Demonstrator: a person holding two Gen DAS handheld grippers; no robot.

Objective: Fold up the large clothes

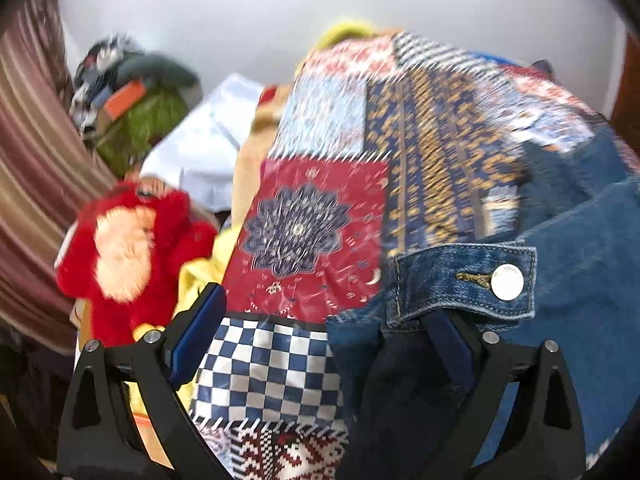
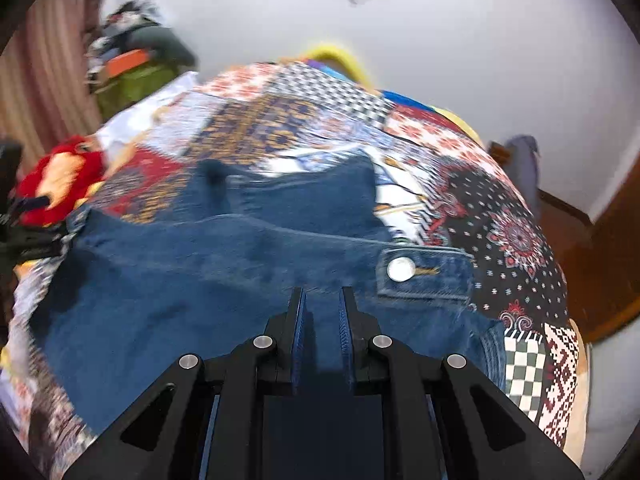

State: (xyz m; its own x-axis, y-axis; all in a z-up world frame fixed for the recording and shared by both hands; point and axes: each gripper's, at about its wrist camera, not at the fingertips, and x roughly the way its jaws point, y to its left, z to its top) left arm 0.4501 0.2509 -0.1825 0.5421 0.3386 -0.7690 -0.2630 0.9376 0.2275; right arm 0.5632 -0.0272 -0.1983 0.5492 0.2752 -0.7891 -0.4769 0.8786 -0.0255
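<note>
Left gripper gapes apart, empty, over denim garment; right gripper clamps its edge. Risk: one-handed dragging skews the fold, rucks patchwork bedspread.

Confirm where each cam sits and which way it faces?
Left wrist: on the open left hand-held gripper, facing down over patchwork quilt and denim garment; only its fingers show.
Right wrist: on the right hand-held gripper, nearly shut over denim; only its fingers show.
Shared: quilt, denim's metal button, red plush toy.
</note>
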